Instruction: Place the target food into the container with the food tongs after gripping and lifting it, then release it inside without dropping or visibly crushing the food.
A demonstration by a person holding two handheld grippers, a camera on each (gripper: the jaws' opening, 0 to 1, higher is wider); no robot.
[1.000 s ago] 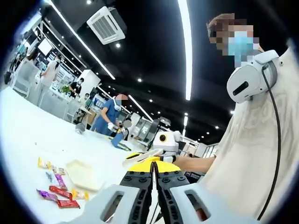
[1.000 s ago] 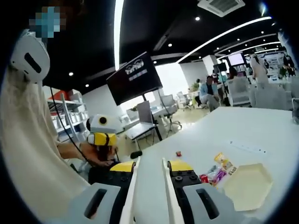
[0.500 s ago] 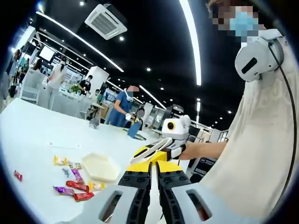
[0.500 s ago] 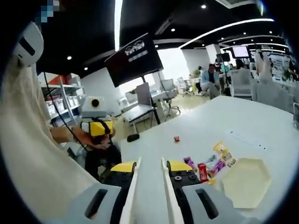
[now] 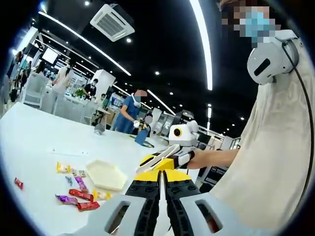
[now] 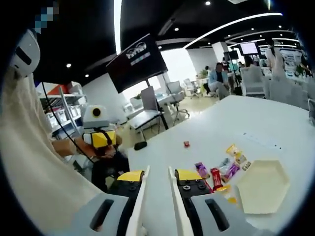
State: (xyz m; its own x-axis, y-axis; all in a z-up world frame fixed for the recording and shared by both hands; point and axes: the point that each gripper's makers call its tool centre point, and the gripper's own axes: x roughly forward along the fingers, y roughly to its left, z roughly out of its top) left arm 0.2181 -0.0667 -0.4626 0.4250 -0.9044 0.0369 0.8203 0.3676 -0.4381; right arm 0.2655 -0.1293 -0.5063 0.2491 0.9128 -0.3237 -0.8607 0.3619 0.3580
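The left gripper view takes in the right gripper (image 5: 158,160), raised above the white table (image 5: 34,142); the right gripper view takes in the left gripper (image 6: 101,142) beside the table's edge. Small wrapped snacks (image 6: 216,173) in red, purple and yellow lie loose just beside the pale hexagonal tray (image 6: 263,187). Right jaws, the white tong blades, stand narrowly parted, holding nothing. Left jaws are pressed together, empty.
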